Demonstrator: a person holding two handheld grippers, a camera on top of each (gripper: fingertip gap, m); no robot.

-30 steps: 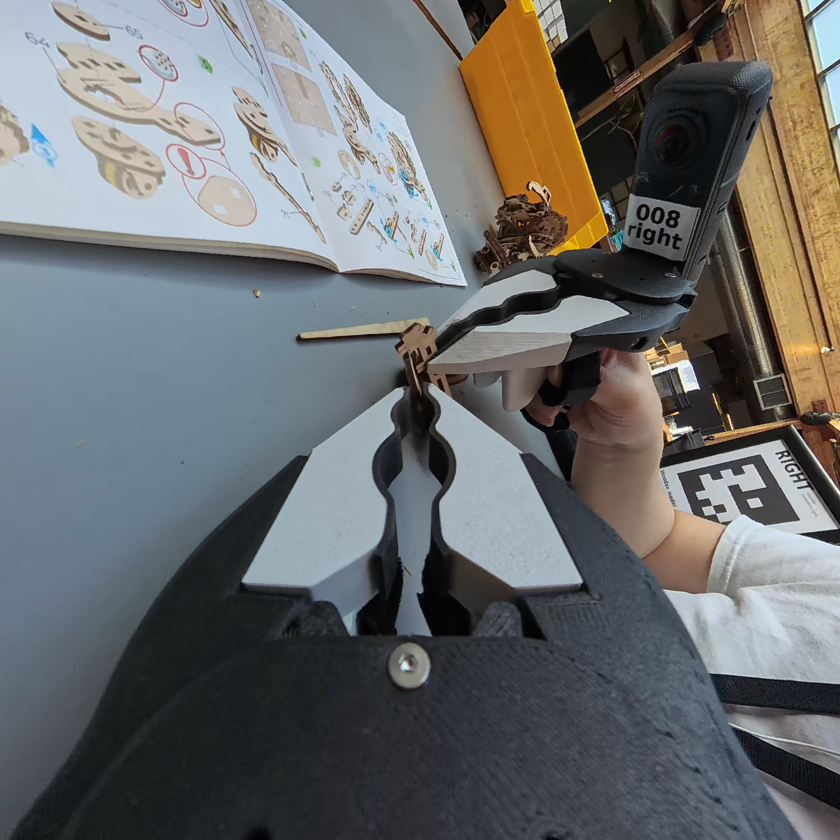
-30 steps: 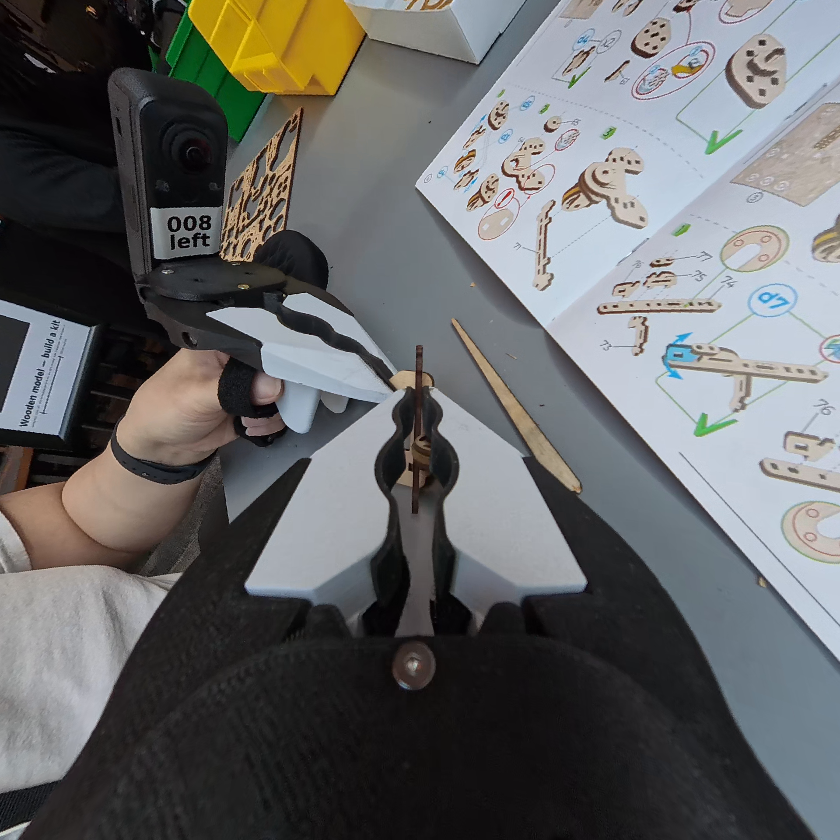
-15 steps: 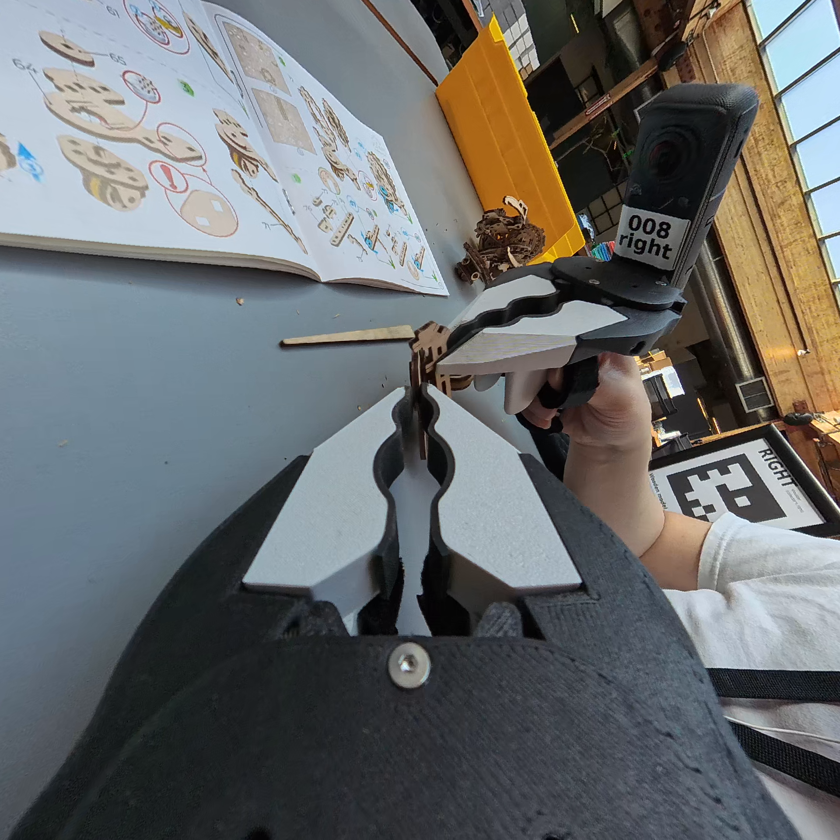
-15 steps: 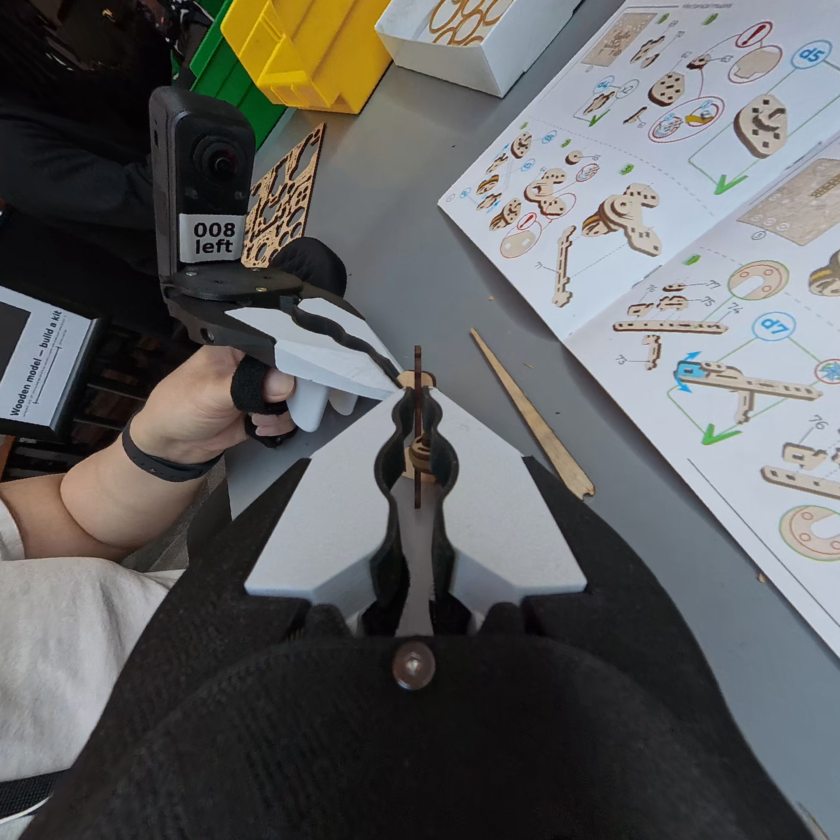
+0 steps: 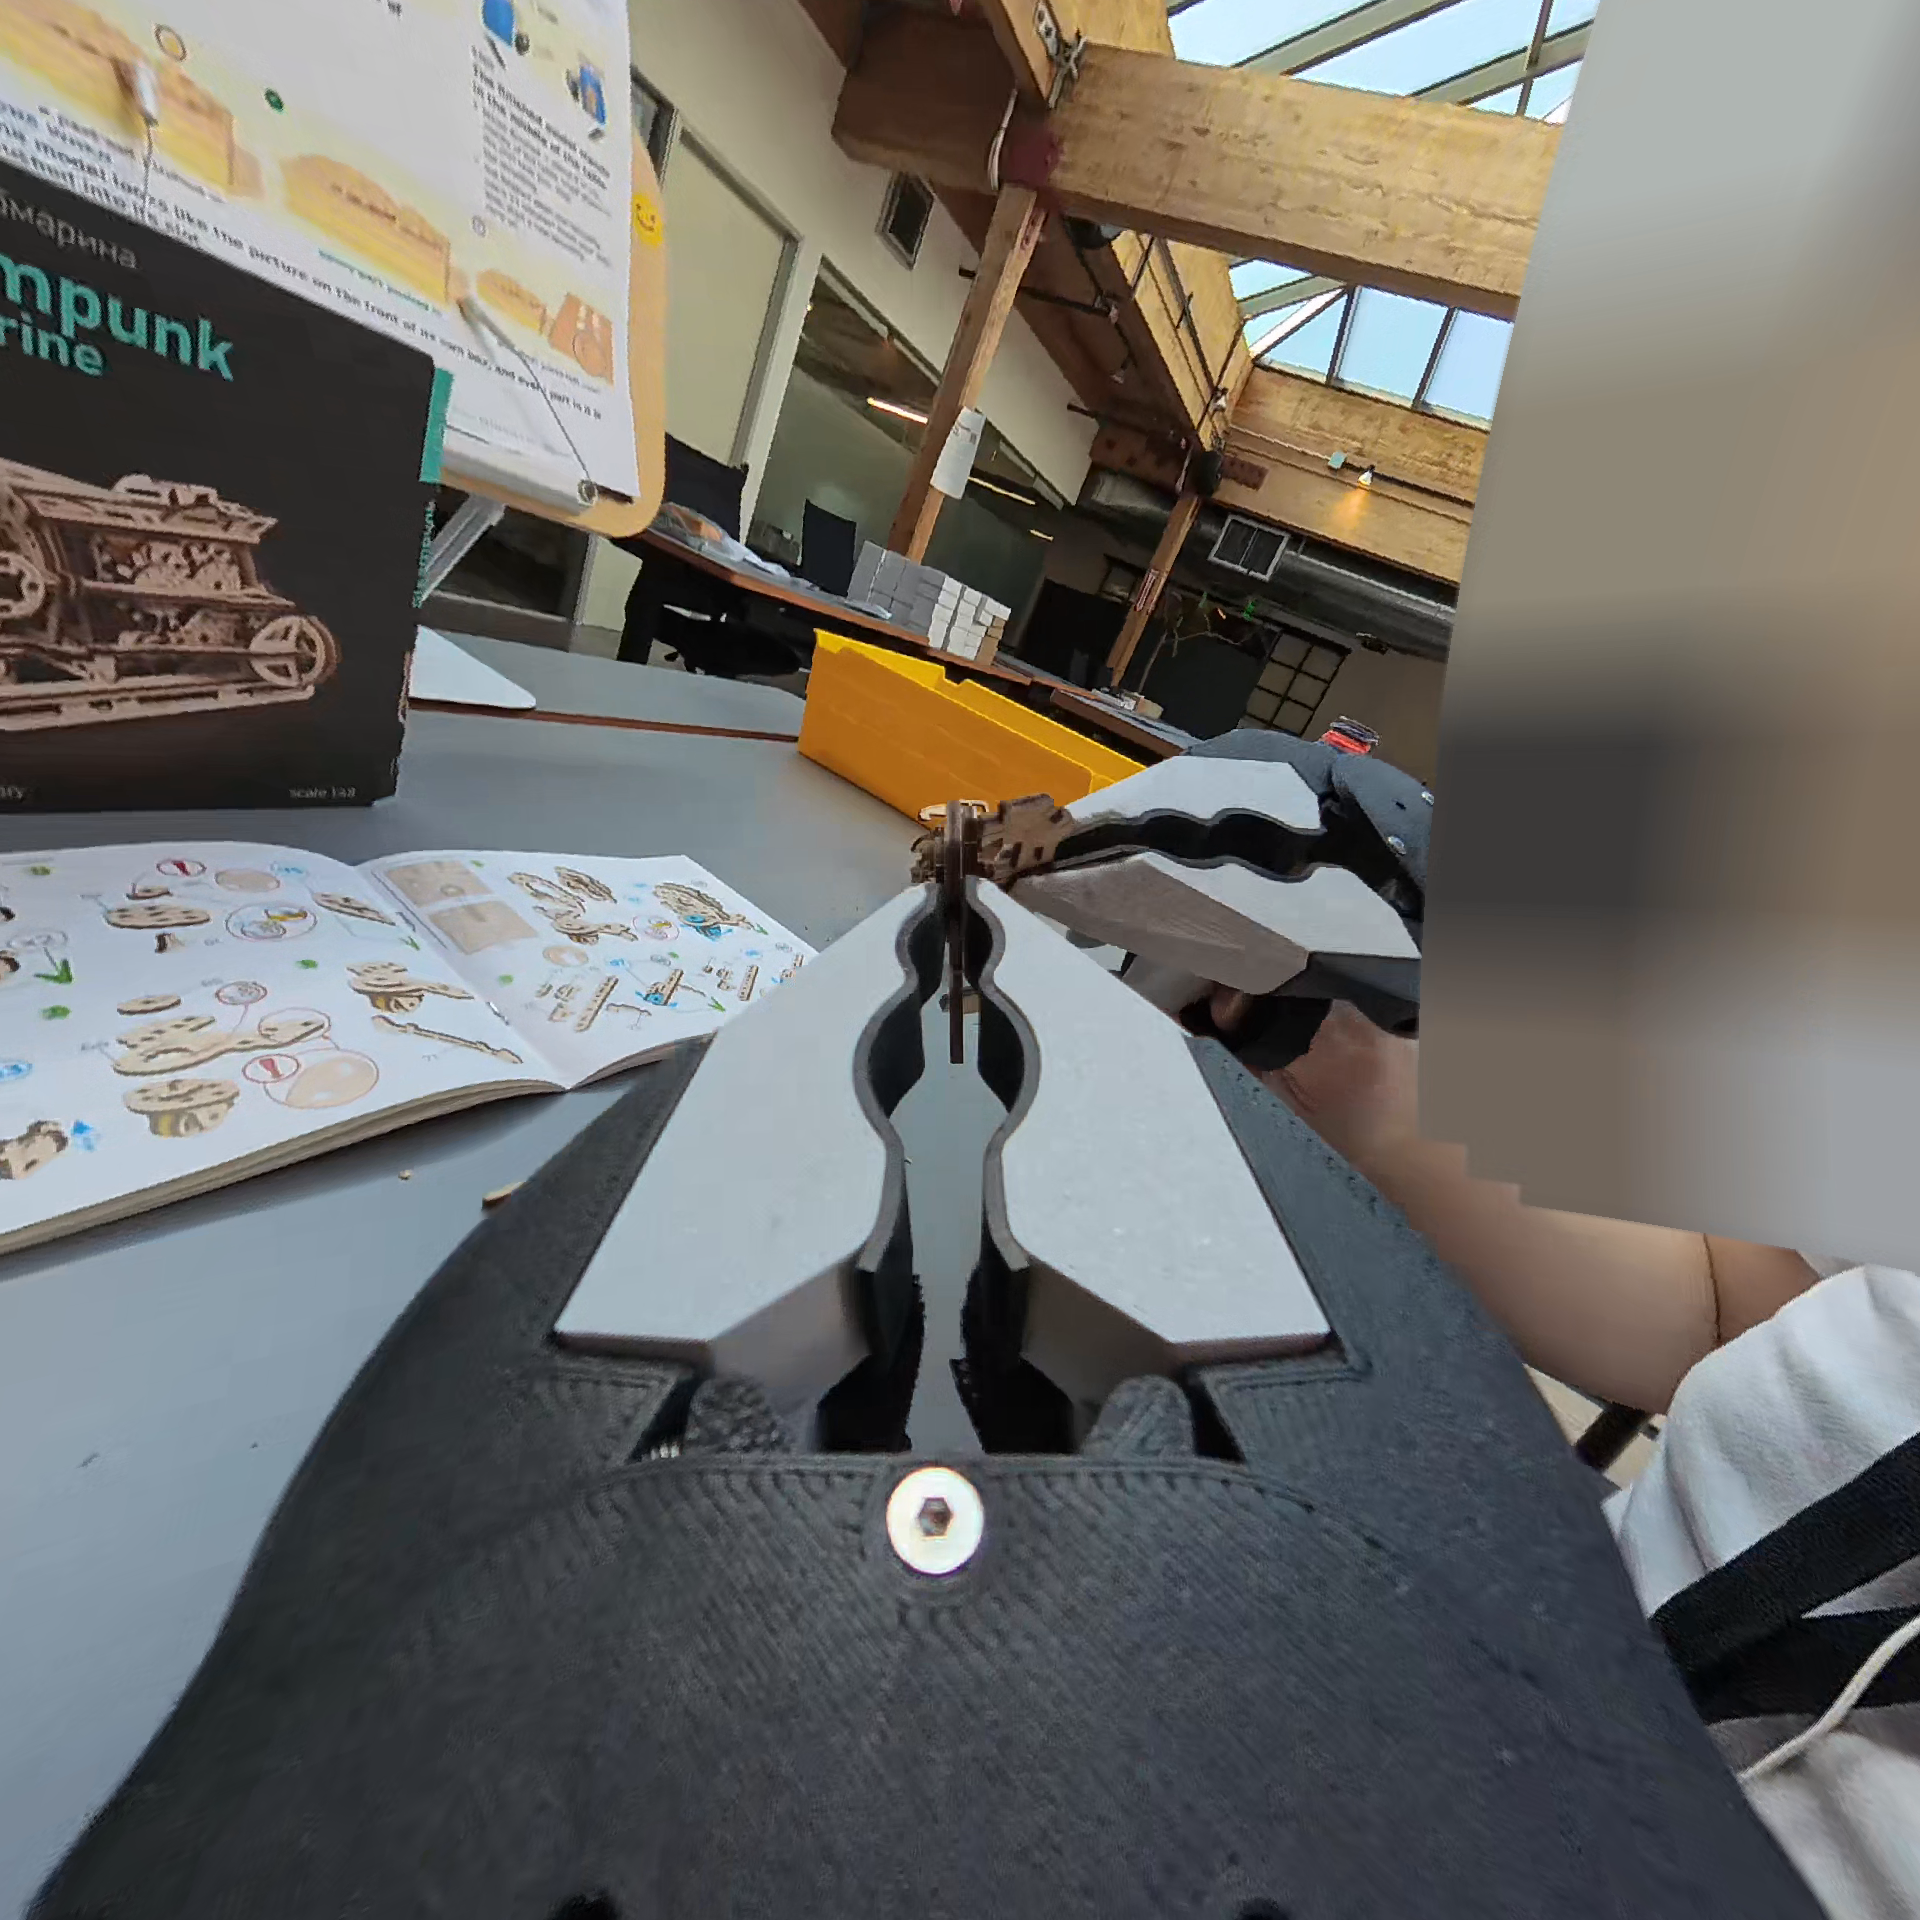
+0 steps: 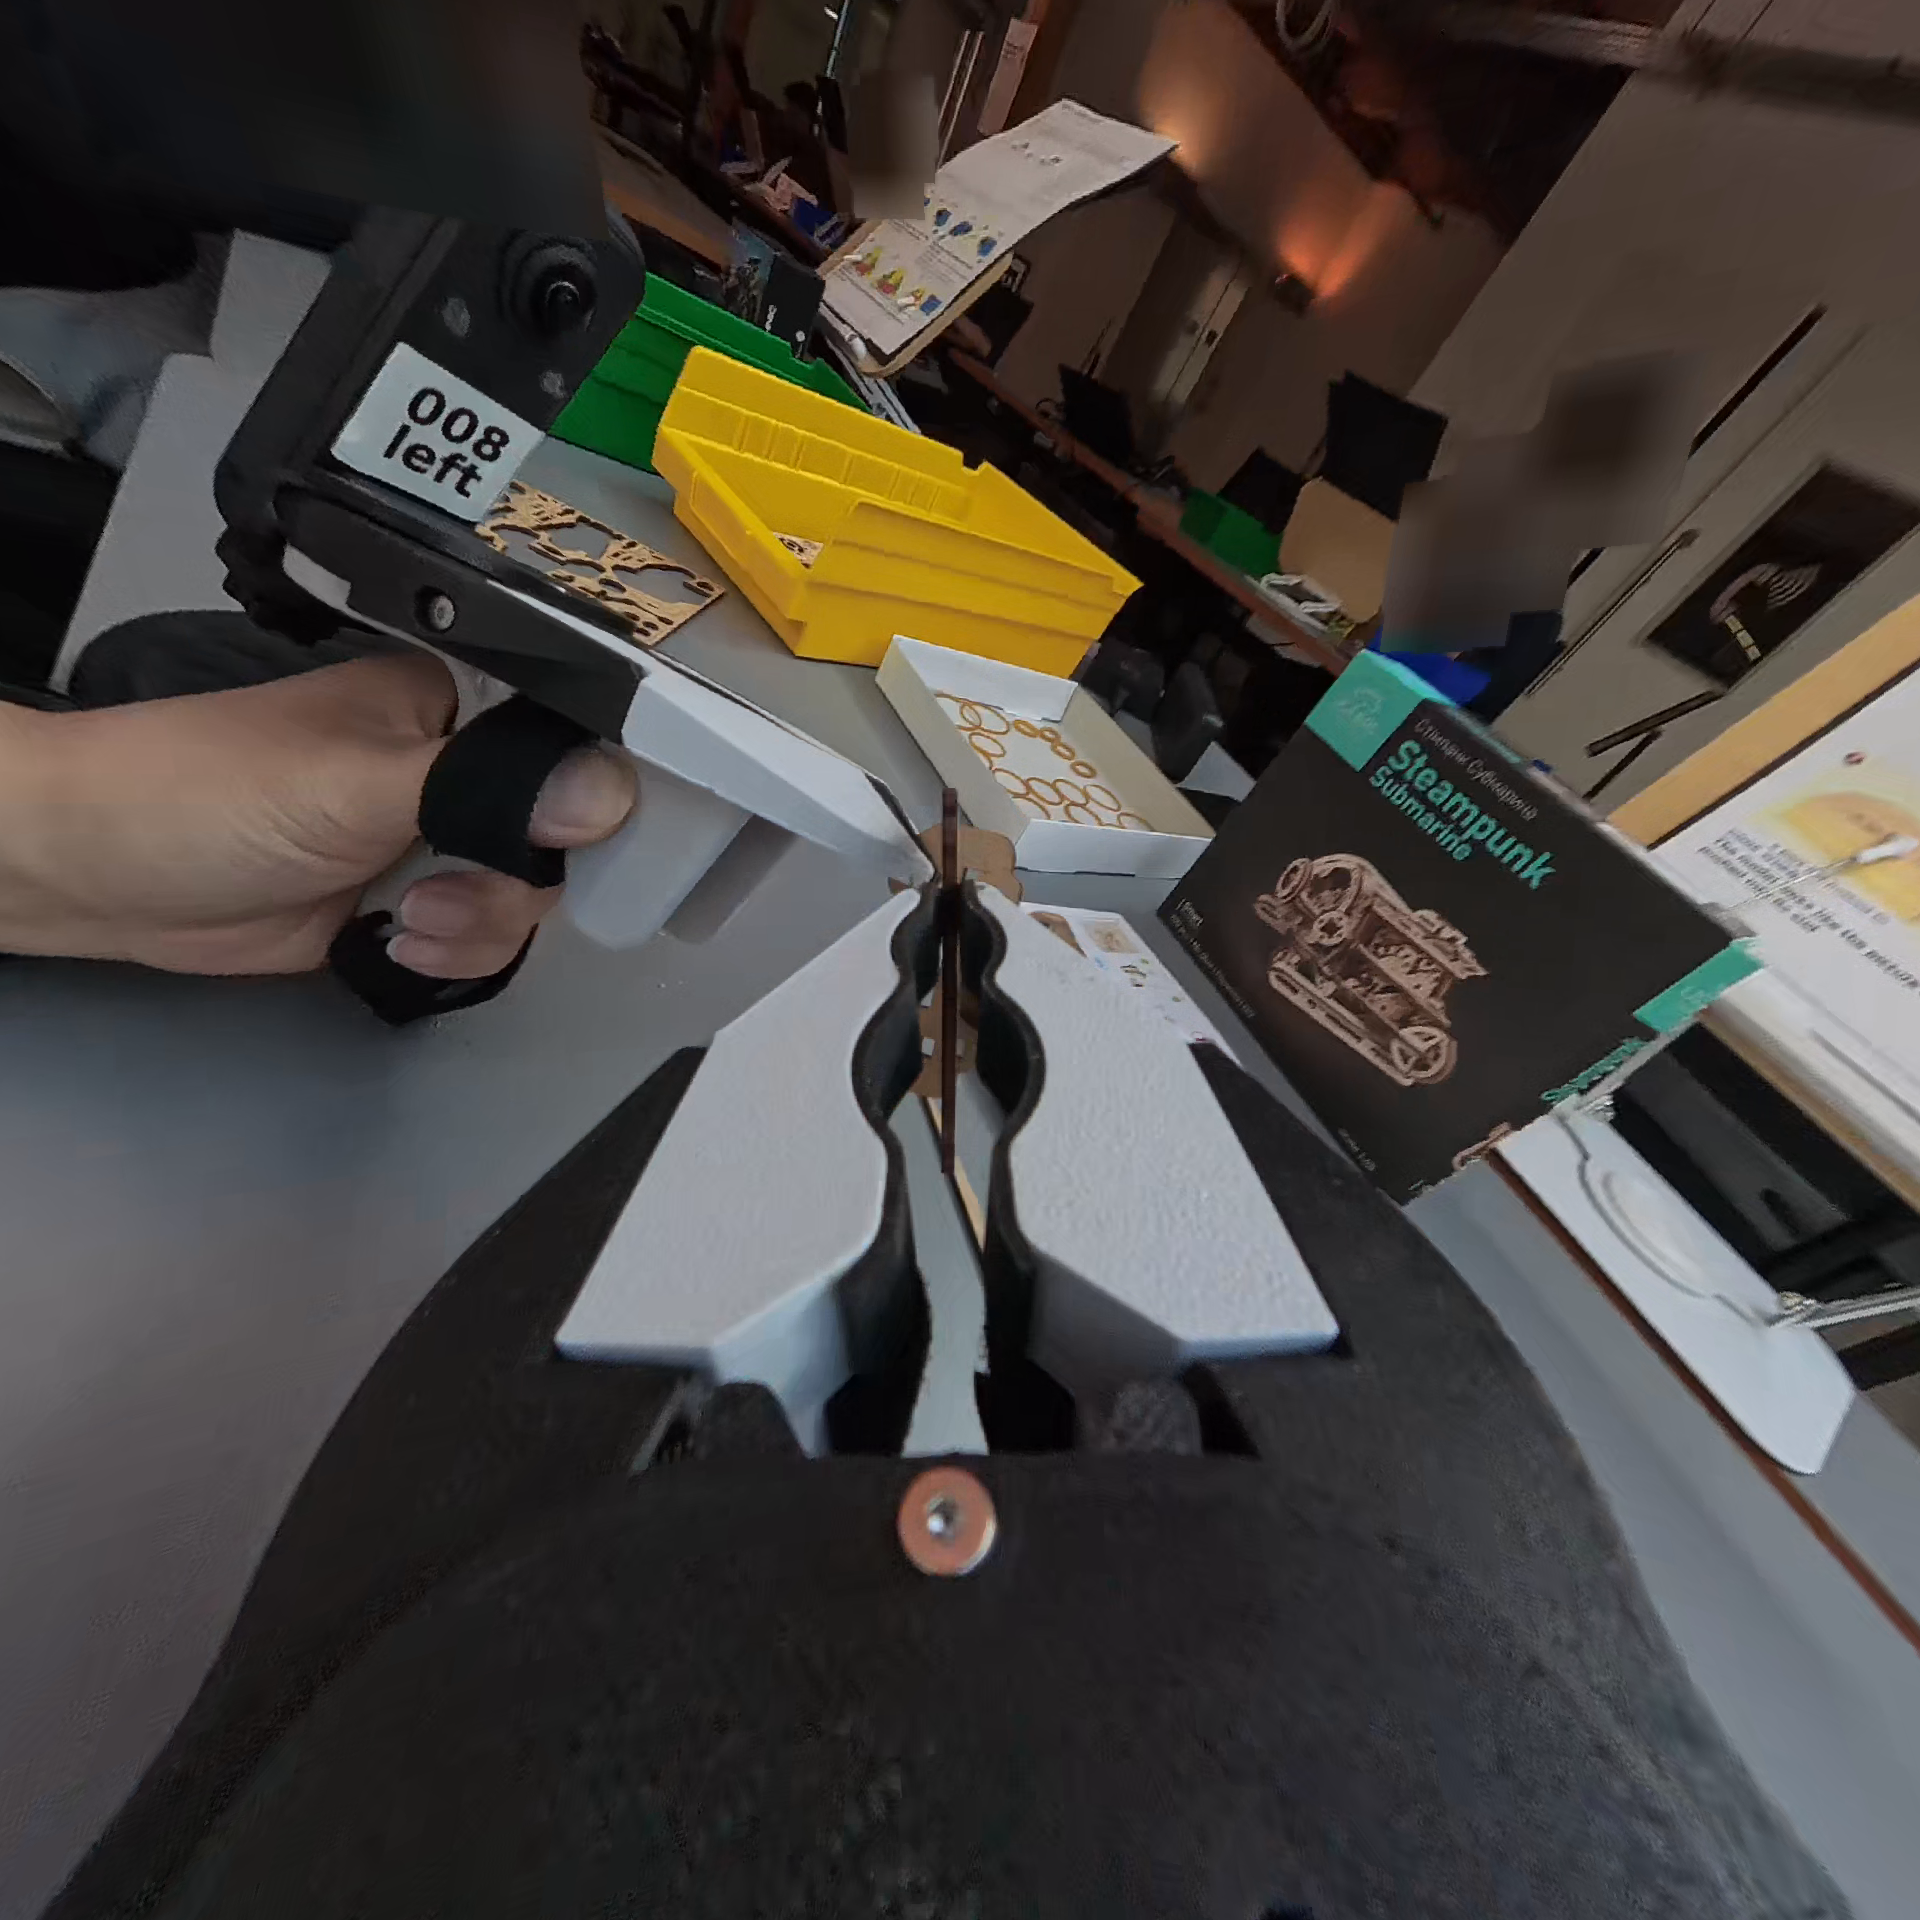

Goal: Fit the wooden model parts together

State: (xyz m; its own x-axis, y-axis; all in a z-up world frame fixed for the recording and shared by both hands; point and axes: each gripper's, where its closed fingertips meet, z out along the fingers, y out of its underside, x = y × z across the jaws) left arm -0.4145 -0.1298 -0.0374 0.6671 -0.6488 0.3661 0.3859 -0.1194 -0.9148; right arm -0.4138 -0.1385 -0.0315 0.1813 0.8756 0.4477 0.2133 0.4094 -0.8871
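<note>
In the left wrist view my left gripper is shut on a thin wooden part seen edge-on. My right gripper comes in from the right, shut on a notched wooden part that meets the thin part at the tips. In the right wrist view my right gripper is shut on its wooden part, also edge-on. The left gripper reaches in from the left and its part crosses mine. Both pairs are held above the grey table.
An open instruction booklet lies left, with the dark kit box behind it. A yellow bin stands beyond the tips. The right wrist view shows yellow bins, a green bin, a white tray of rings and a cut-out sheet.
Both grippers have lifted and tilted from looking down at the table to looking level across it. They stay shut on their parts, tips still together.
</note>
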